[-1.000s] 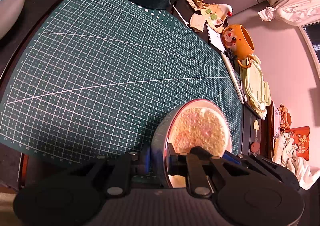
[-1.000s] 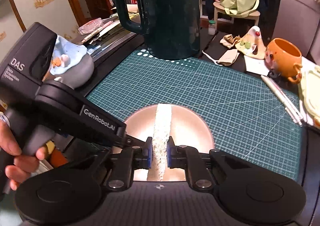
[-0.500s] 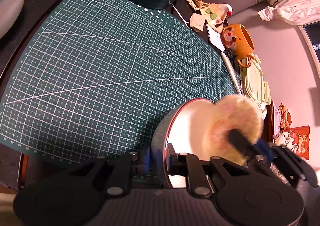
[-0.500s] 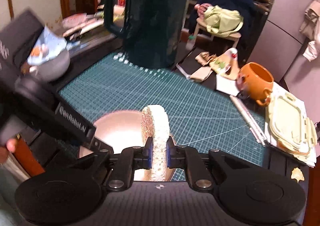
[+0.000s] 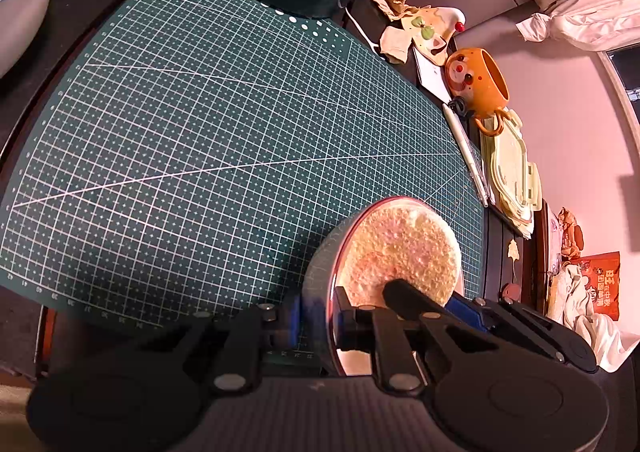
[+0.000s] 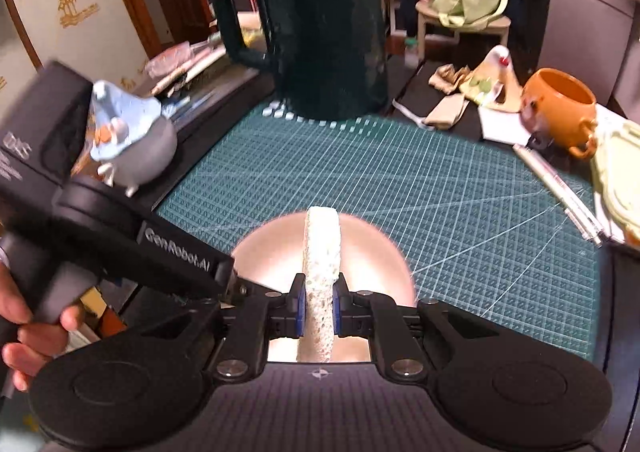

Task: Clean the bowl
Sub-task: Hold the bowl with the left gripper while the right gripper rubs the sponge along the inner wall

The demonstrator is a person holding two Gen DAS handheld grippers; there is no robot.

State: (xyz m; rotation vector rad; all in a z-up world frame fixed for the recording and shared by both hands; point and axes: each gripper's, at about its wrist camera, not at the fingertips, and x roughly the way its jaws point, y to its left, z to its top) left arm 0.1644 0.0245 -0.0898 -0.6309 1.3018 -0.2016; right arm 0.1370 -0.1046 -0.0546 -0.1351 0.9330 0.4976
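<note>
A metal bowl (image 5: 320, 284) stands tilted on its side near the front of the green cutting mat (image 5: 224, 123). My left gripper (image 5: 318, 318) is shut on its rim, one finger inside and one outside. A round pale sponge (image 5: 400, 252) lies flat against the bowl's inside. My right gripper (image 6: 319, 308) is shut on the sponge (image 6: 322, 252), seen edge-on in front of the bowl (image 6: 368, 252). In the right wrist view the left gripper (image 6: 236, 286) comes in from the left, held by a person's hand (image 6: 24, 316).
A tall dark green jug (image 6: 320, 31) stands at the mat's far edge. On the right are an orange mug (image 6: 560, 111), pens (image 6: 560, 191) and pale green lids (image 5: 508, 171). A grey-blue pot (image 6: 132, 147) sits off the mat's left side.
Half a second ago the sponge had swung right, over the bowl's rim; now it lies inside the bowl again, as one second ago. The left gripper and bowl have not moved.
</note>
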